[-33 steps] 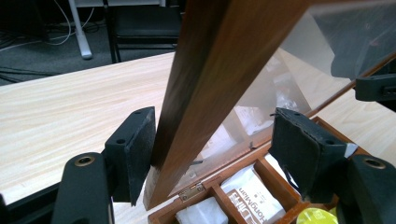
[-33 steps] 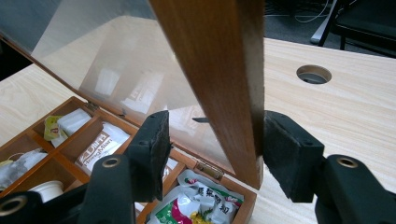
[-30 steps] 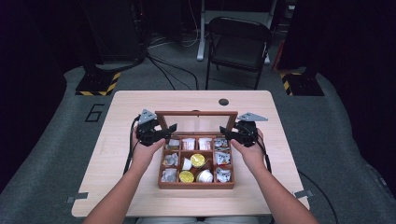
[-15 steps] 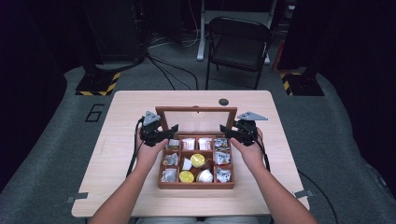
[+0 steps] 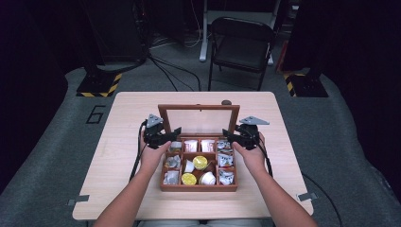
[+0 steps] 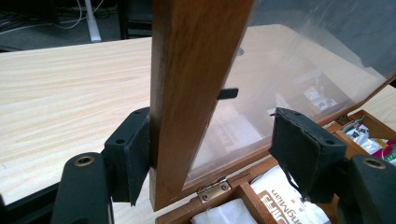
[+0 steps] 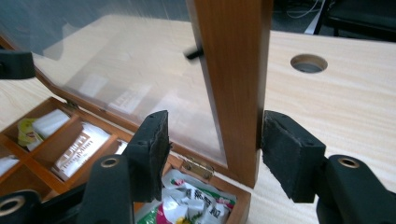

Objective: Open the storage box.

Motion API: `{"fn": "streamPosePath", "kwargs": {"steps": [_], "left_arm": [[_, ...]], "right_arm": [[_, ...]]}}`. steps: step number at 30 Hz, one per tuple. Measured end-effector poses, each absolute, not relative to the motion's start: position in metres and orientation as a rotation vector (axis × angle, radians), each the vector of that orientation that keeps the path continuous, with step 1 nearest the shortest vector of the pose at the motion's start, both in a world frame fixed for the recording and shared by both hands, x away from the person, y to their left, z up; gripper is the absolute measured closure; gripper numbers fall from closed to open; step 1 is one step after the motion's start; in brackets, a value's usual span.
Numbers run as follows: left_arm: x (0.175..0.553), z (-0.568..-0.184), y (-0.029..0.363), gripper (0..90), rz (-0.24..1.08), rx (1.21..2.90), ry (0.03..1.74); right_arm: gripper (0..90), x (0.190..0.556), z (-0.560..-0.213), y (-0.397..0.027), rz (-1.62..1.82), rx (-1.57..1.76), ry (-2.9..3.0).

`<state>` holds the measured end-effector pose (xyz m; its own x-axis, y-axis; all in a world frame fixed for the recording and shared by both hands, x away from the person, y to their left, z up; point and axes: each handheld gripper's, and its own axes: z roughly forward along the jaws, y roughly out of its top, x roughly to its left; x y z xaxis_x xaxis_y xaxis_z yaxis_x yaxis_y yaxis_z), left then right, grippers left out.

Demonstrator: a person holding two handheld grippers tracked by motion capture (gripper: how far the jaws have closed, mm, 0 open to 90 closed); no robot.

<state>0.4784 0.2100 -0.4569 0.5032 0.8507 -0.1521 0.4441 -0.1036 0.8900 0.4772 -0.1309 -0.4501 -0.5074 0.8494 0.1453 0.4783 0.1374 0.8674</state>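
Wooden table (image 5: 127,142): tea box (image 5: 198,187), glass lid (image 5: 198,120) raised; writing unreadable. Left gripper (image 6: 215,158) and right gripper (image 7: 212,154) straddled lid posts, jaws ajar, one pad touching.

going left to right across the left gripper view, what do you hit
bare table top → left-hand black jaw pad → upright wooden side rail of the lid → clear lid pane → right-hand black jaw pad → packets in the box's far compartments
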Motion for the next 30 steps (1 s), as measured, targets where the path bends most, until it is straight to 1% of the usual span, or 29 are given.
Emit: {"fn": "streamPosePath", "kwargs": {"steps": [8,13,30], "left_arm": [[0.482,-0.463,0.209,30.4,0.477,1.76,1.115],[0.484,-0.466,0.207,30.7,0.478,1.728,1.132],[0.489,-0.475,0.206,31.3,0.448,1.734,1.171]], "right_arm": [[40.5,0.481,-0.456,-0.128,1.322,1.273,2.044],[39.1,0.482,-0.459,-0.124,1.307,1.275,2.025],[39.4,0.488,-0.467,-0.121,1.306,1.303,2.018]]}}
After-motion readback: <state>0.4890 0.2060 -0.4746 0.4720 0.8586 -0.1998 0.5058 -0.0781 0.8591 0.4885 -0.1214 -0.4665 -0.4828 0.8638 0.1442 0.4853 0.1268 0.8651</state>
